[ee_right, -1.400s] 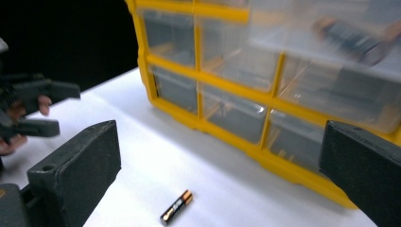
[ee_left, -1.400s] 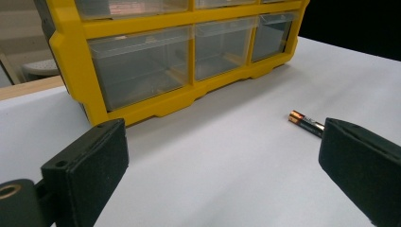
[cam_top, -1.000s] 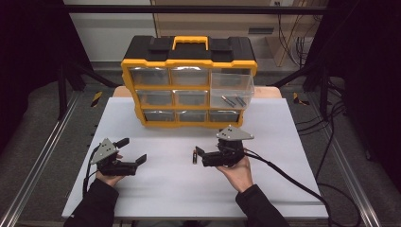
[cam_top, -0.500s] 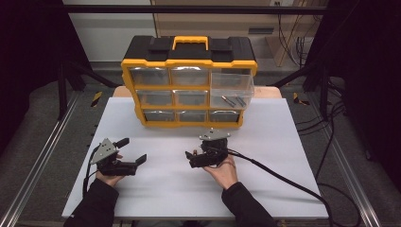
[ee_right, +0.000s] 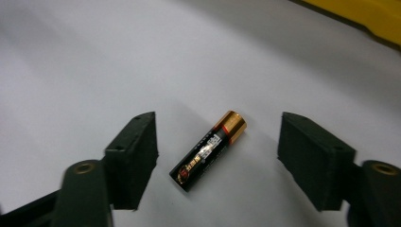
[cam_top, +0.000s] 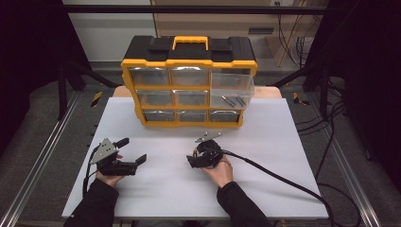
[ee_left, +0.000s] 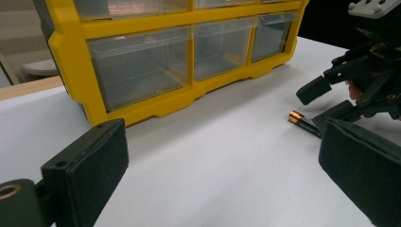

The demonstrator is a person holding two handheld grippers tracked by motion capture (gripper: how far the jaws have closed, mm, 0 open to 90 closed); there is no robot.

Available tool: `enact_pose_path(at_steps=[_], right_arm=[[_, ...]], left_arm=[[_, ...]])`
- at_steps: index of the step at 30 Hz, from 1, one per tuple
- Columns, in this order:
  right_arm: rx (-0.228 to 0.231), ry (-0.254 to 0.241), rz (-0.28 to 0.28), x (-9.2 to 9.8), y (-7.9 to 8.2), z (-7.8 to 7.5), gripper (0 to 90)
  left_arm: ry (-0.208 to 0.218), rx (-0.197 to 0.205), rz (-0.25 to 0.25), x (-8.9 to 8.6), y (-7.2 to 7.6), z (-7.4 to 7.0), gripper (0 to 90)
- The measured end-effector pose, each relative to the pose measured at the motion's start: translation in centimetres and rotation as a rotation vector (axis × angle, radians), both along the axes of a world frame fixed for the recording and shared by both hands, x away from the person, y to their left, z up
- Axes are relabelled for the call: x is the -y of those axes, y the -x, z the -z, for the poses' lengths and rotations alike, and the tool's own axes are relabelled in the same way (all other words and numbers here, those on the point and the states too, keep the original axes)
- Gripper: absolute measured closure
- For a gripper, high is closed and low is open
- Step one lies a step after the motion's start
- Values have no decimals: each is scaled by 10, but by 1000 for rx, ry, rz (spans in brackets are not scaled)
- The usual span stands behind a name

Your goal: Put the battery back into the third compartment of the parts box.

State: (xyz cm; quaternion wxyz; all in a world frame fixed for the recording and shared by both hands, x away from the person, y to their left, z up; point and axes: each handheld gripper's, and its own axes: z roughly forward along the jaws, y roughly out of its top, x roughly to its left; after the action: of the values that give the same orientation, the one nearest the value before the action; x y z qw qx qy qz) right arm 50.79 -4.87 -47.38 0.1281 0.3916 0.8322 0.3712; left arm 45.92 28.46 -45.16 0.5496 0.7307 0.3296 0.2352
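Note:
A black battery with a copper end [ee_right: 208, 150] lies flat on the white table [cam_top: 283, 142]. My right gripper [ee_right: 218, 142] has come down around it. Its jaws have just been closing, and the battery lies between the pads with a gap on each side. In the high view the right gripper [cam_top: 192, 160] sits at the table's middle and points left. The left gripper view shows the battery [ee_left: 301, 120] under the right gripper [ee_left: 322, 101]. My left gripper [cam_top: 134, 151] rests at the front left, open and empty [ee_left: 222, 165].
A yellow and black drawer organizer [cam_top: 189, 85] stands at the back of the table. Its top right clear drawer [cam_top: 231, 90] is pulled out with a few small items inside. The right gripper's cable [cam_top: 283, 177] trails off to the right front.
My right gripper has moved left and down to the table, and its jaws have narrowed around the battery. The left gripper has stayed still.

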Motion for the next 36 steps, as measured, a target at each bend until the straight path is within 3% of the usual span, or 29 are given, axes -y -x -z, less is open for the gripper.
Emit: enact_pose_path(at_steps=[8,10,16,20,30,36], right_arm=[[-36,11,-35,-1,0,5,503],[-19,29,-25,-2,0,5,539],[-37,23,-37,-1,0,4,685],[-44,36,-15,0,0,3,758],[-53,35,-24,1,-1,2,771],[-43,5,-38,4,1,-10,772]], left_arm=[[0,1,0,0,0,0,16],[0,1,0,0,0,0,16],[-1,1,-1,0,0,0,16],[-1,1,-1,0,0,0,16],[0,2,-1,0,0,0,16],[1,4,-2,0,0,-1,16]])
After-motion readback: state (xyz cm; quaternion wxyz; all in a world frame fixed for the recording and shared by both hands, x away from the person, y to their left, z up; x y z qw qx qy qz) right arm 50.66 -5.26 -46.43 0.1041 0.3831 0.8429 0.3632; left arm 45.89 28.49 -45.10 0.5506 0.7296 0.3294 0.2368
